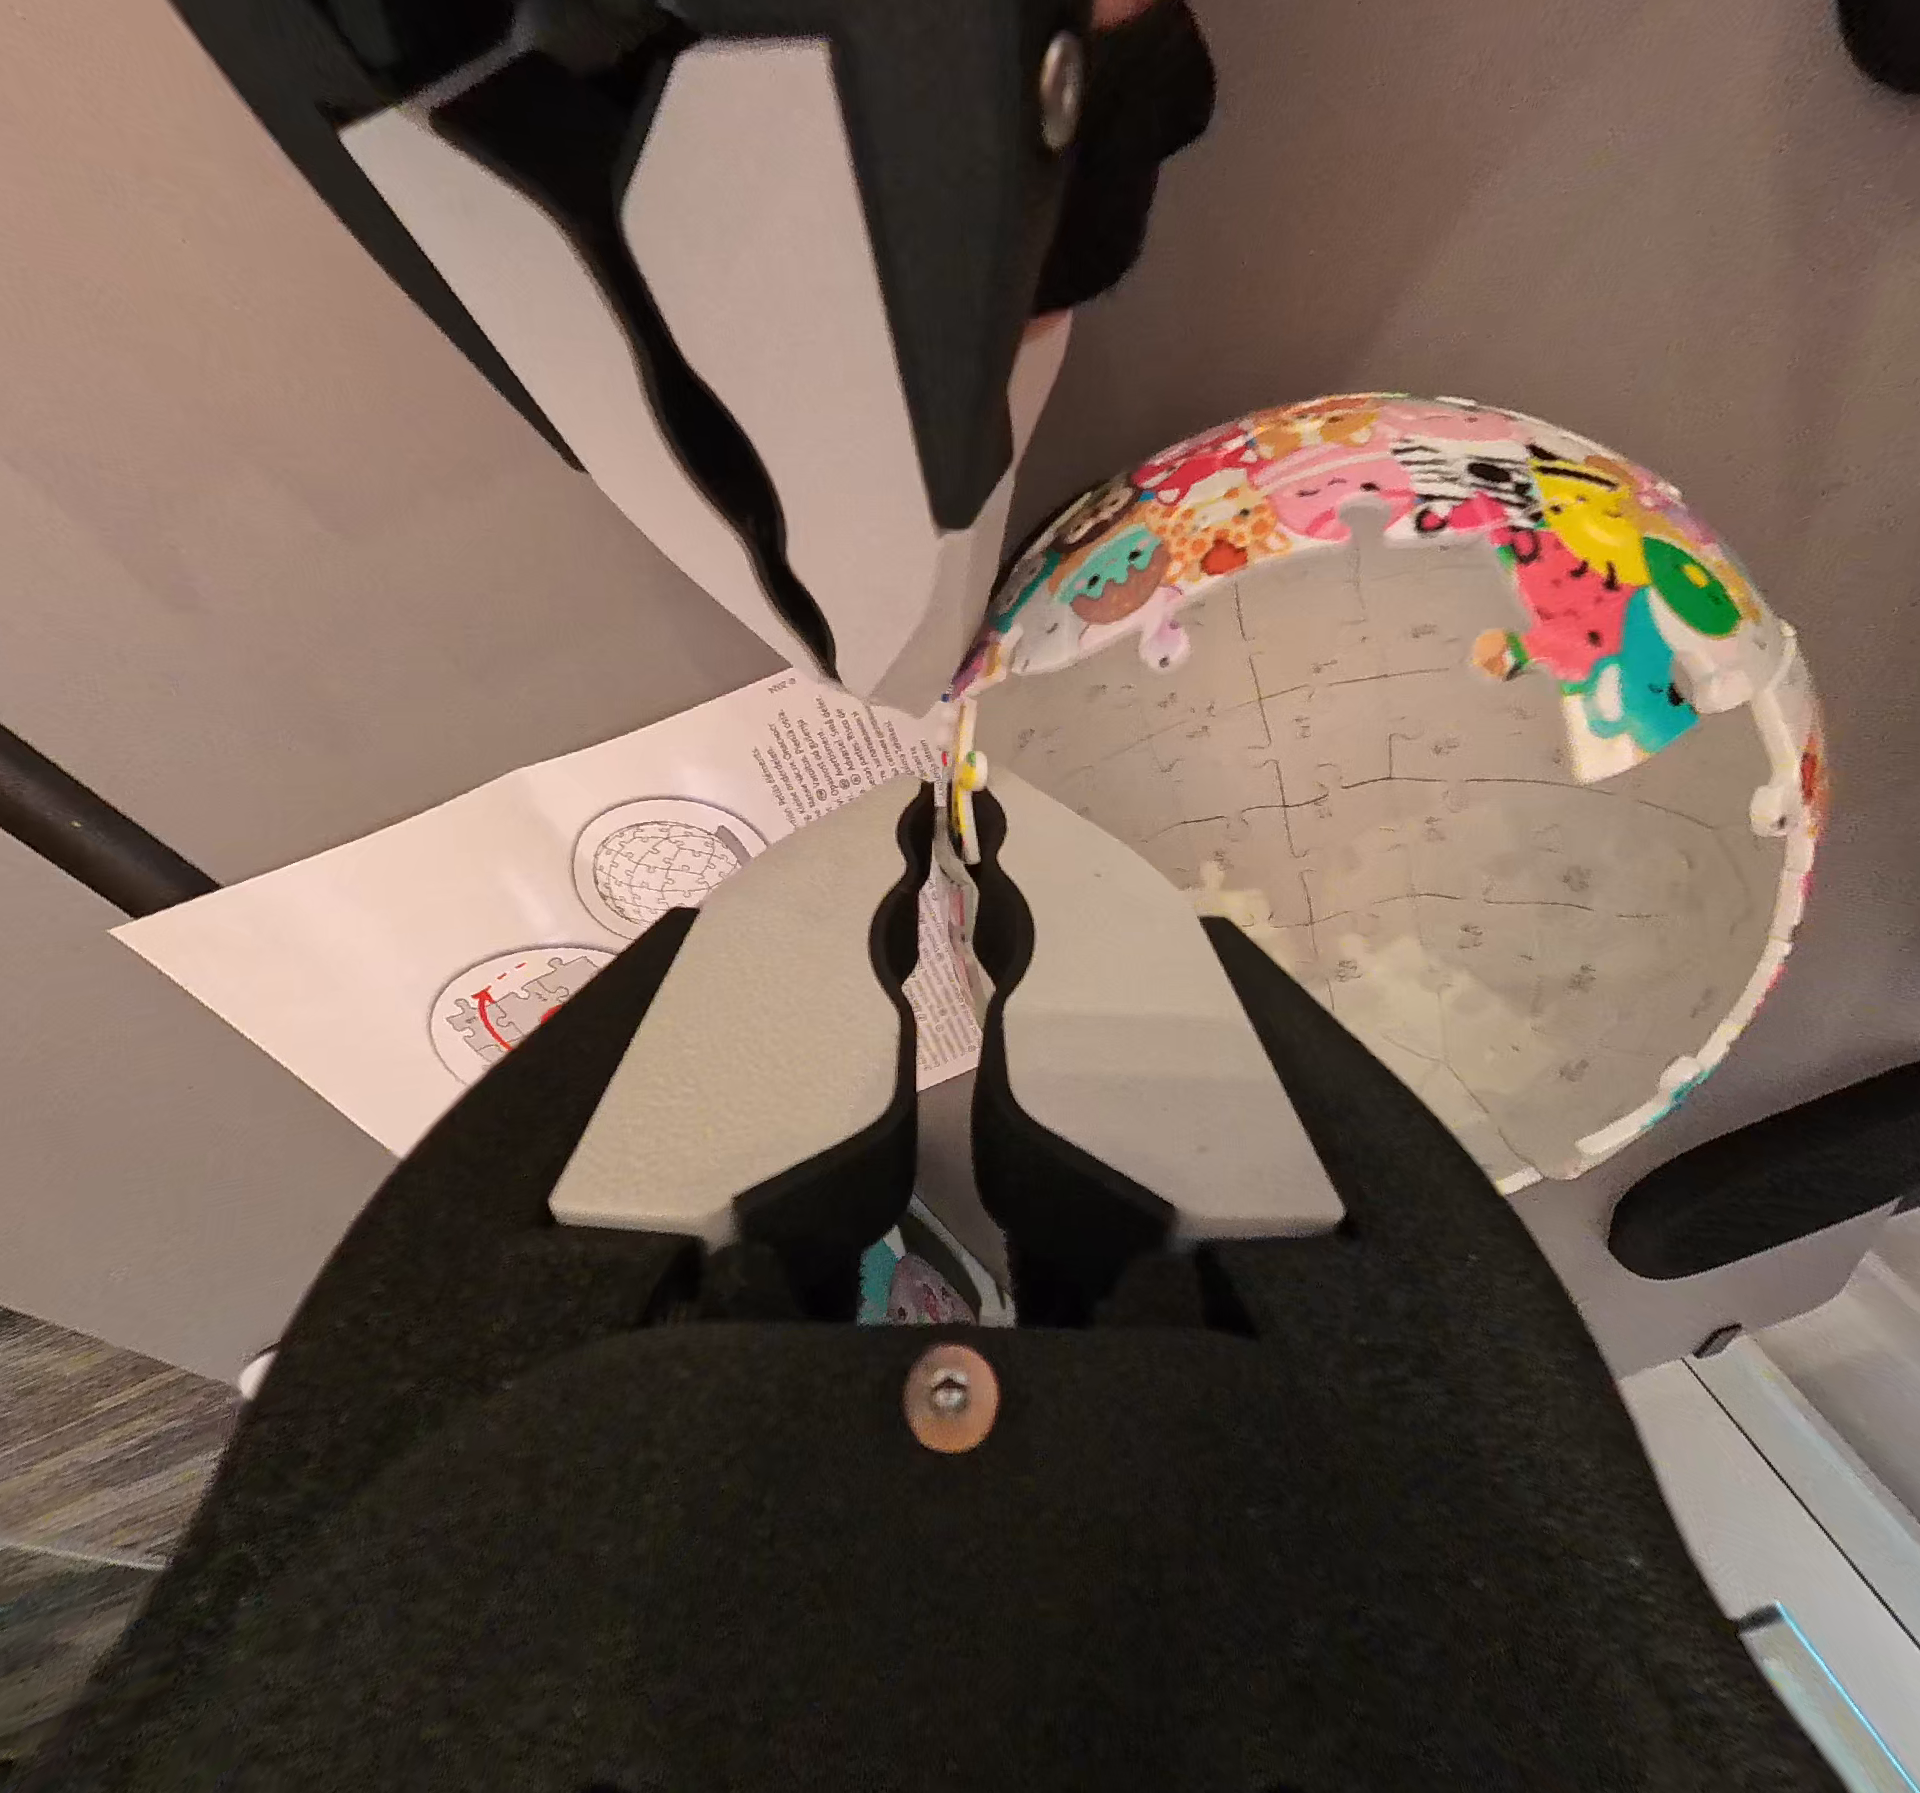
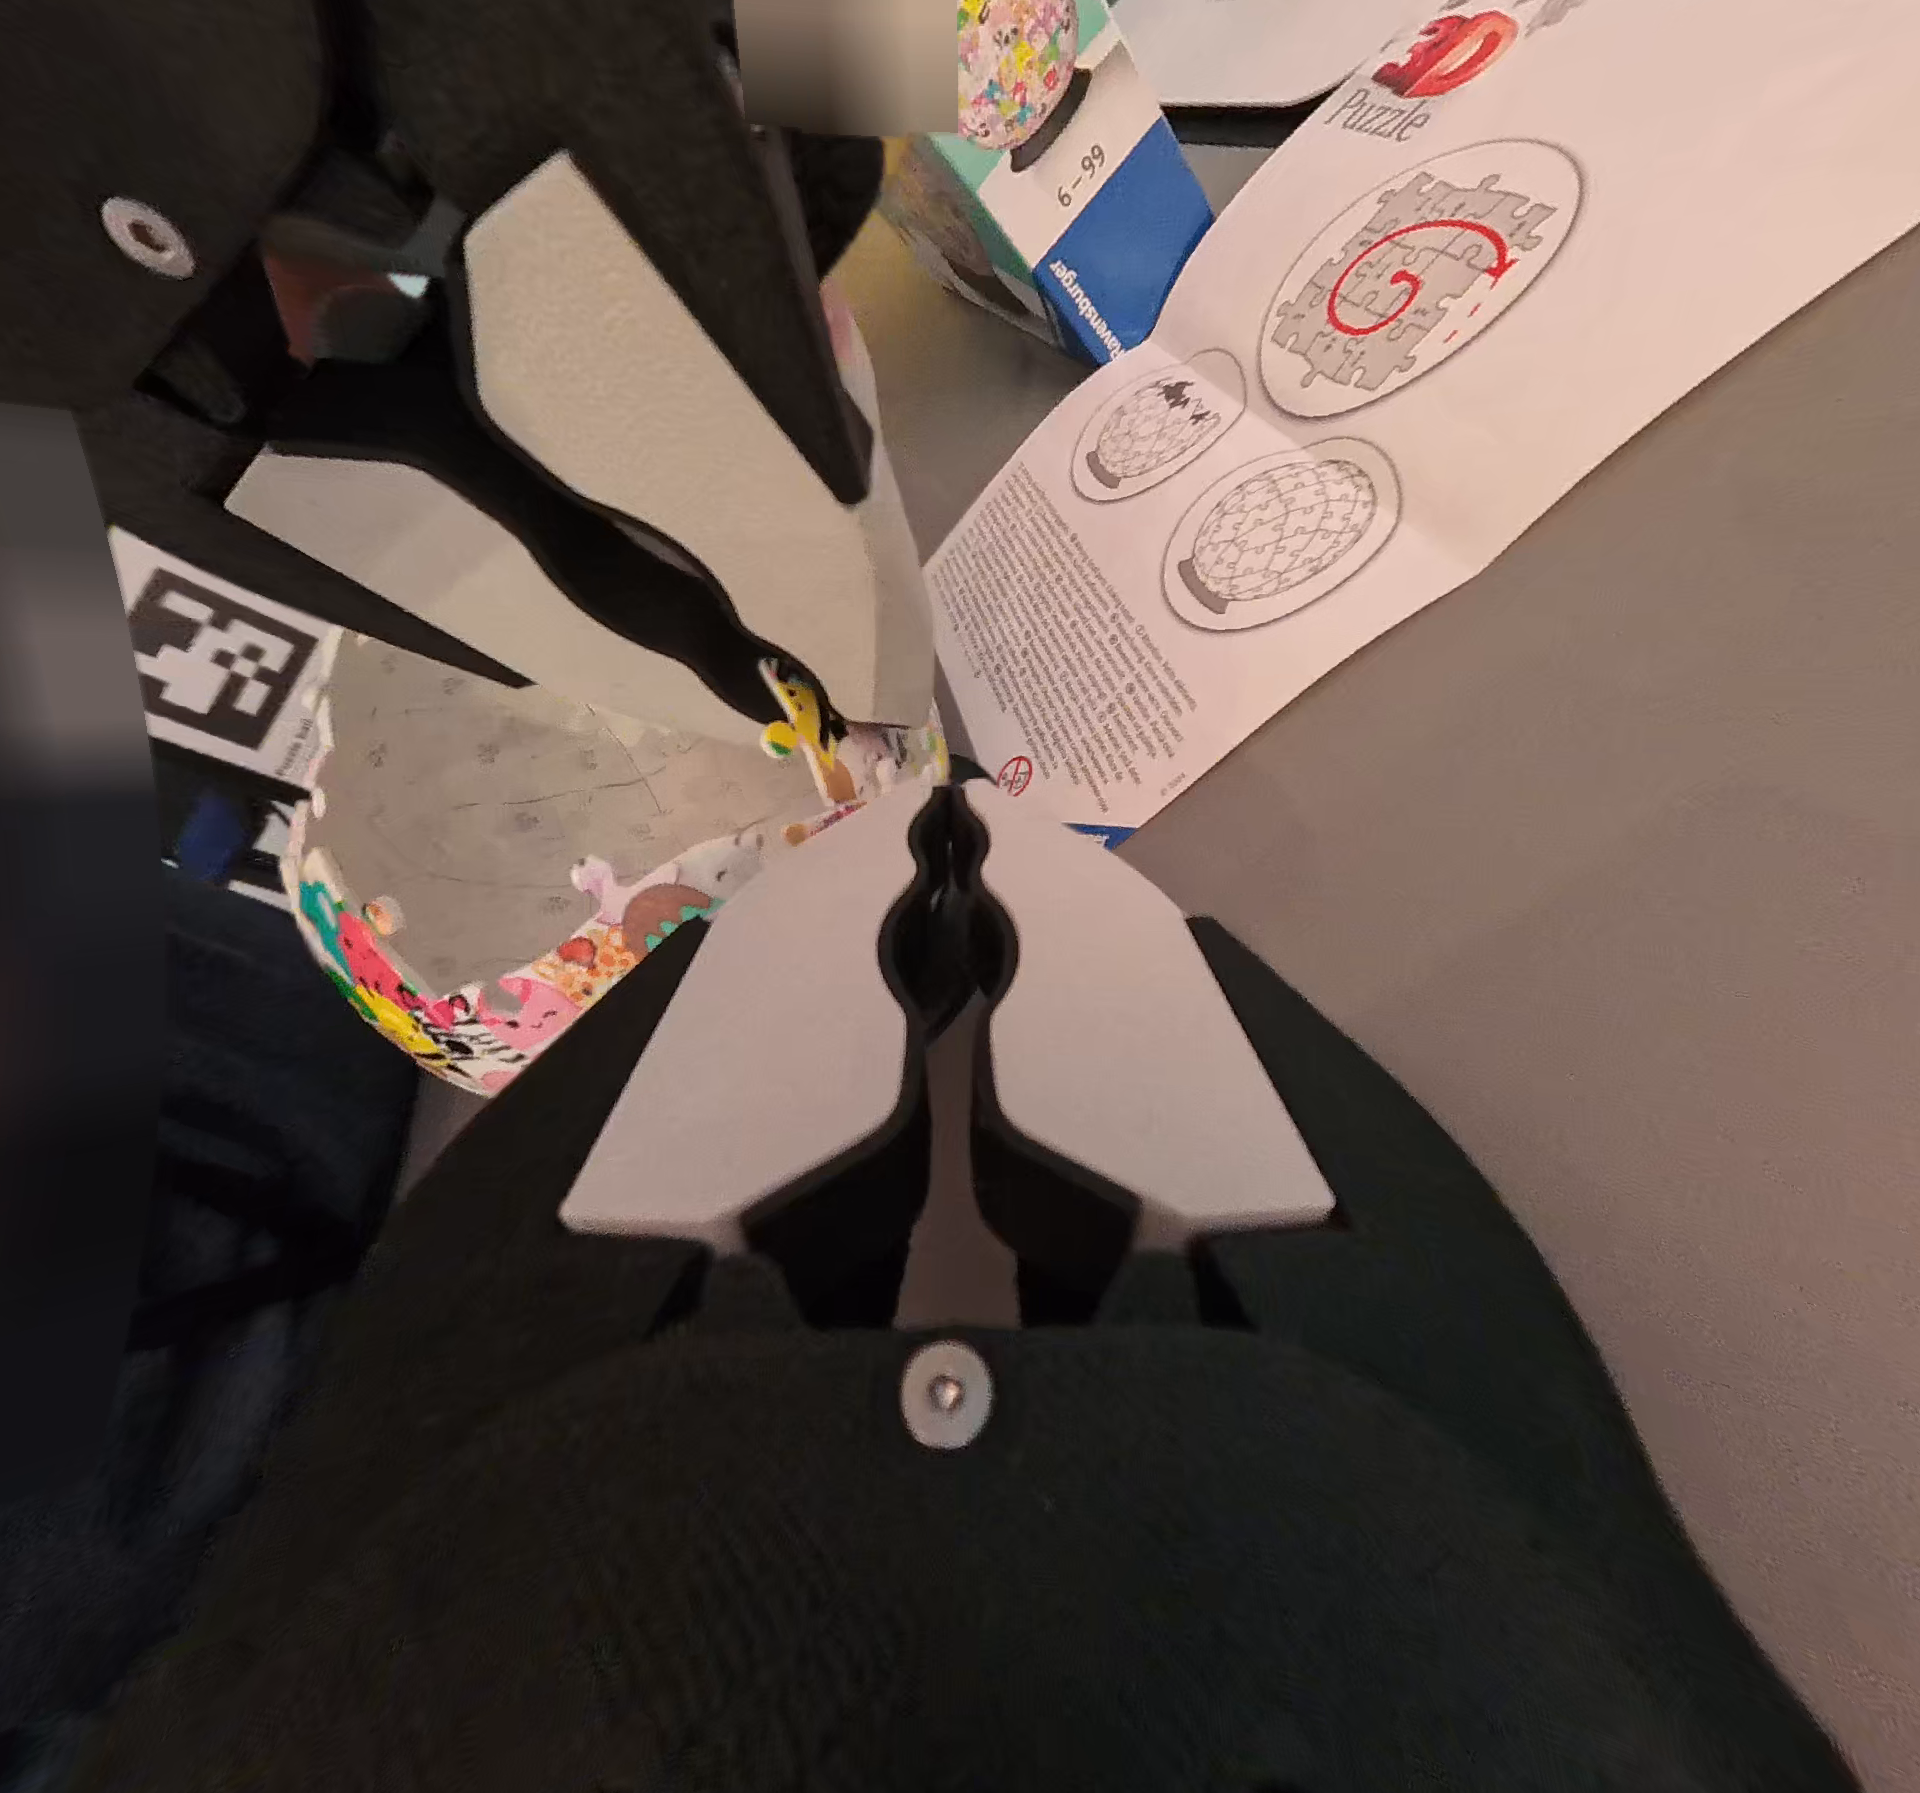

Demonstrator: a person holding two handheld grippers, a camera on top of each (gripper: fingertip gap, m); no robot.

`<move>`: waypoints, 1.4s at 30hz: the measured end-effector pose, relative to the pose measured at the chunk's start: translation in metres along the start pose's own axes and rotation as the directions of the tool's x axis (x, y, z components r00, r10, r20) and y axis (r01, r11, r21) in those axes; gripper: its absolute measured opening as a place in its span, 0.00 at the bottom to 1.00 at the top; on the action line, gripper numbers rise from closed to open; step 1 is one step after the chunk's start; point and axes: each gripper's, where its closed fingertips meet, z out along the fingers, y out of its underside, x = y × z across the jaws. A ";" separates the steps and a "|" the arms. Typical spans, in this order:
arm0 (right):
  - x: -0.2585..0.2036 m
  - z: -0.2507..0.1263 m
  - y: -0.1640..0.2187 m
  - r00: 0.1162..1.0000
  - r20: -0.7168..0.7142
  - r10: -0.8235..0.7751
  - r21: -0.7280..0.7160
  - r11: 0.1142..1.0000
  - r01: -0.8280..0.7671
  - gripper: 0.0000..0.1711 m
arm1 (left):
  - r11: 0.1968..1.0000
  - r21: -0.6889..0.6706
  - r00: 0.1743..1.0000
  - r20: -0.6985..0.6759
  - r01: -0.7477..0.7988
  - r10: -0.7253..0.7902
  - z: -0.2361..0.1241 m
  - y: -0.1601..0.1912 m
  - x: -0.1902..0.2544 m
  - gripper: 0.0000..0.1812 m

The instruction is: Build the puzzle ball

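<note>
left tool (image 1: 951, 813) clamped on puzzle ball (image 1: 1455, 808) rim | right tool (image 2: 948, 808) clenched, apparently empty, tip at rim | risk: push pops seams, shell slips

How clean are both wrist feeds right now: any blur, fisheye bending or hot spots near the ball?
Left wrist view: the puzzle ball is fairly sharp, its pale inside evenly lit with no glare; the right claw is soft up top. Right wrist view: strong fisheye bends the instruction sheet, the ball shows softer, and the left edge is dark.
</note>
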 end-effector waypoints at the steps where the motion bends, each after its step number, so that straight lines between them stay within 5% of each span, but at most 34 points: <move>1: -0.001 0.000 0.000 1.000 0.012 0.006 0.005 1.000 -0.006 0.00 | 1.000 0.000 1.000 -0.001 -0.002 0.002 0.000 0.000 0.000 0.03; 14: -0.009 -0.002 -0.001 0.992 0.120 0.042 0.017 0.999 -0.044 0.00 | 0.997 -0.052 0.998 0.013 -0.055 0.055 0.003 0.001 0.002 0.03; 42: -0.004 0.006 0.004 0.999 0.030 -0.030 -0.031 0.999 0.031 0.00 | 0.997 -0.078 1.000 0.000 -0.018 0.018 0.008 0.003 0.002 0.03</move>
